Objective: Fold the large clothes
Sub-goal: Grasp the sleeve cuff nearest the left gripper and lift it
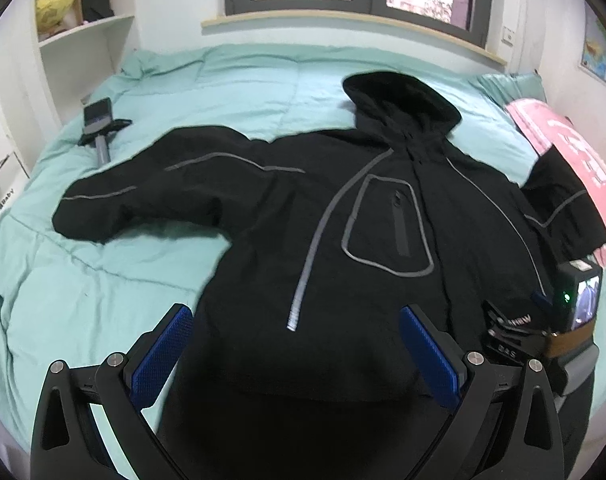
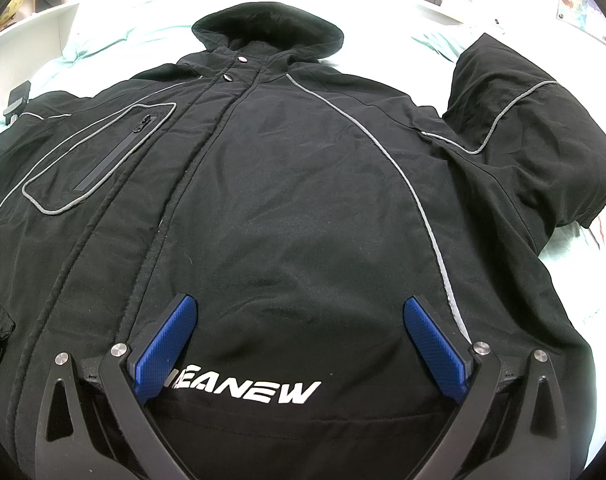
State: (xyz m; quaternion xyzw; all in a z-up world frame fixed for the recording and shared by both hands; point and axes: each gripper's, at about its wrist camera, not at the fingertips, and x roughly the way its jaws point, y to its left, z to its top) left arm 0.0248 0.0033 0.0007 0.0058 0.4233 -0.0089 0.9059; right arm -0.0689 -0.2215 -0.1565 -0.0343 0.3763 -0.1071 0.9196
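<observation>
Jacket (image 2: 287,184) black, hooded, grey-piped, flat on quilted teal duvet (image 1: 103,280), both jaws wide apart

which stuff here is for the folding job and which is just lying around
For the job:
black jacket
left gripper, open
right gripper, open

Lying about:
pink cloth
handheld device on the bed
yellow ball on shelf

Black jacket (image 1: 287,216) with grey piping, mint quilt (image 1: 103,280), pink pillow (image 1: 575,152).
</observation>
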